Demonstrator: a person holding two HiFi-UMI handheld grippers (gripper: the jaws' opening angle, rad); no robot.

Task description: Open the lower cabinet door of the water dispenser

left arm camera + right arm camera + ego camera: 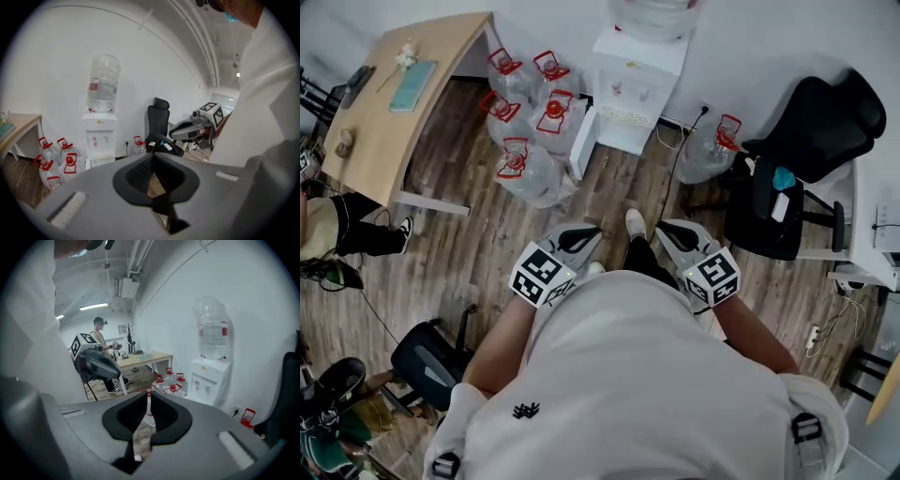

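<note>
The water dispenser [633,89] stands against the wall [769,47]. A cluster of water jugs [530,122] sits on the floor [609,197] just left of it, one lone jug [712,150] on its right. The desk [441,56] lies further left, an office chair [811,141] further right

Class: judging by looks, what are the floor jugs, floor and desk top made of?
Floor jugs: clear glossy plastic, probably; see-through walls, red caps. Floor: wood or wood-look planks, with grain and seams. Desk top: pale matte wood or laminate.
</note>
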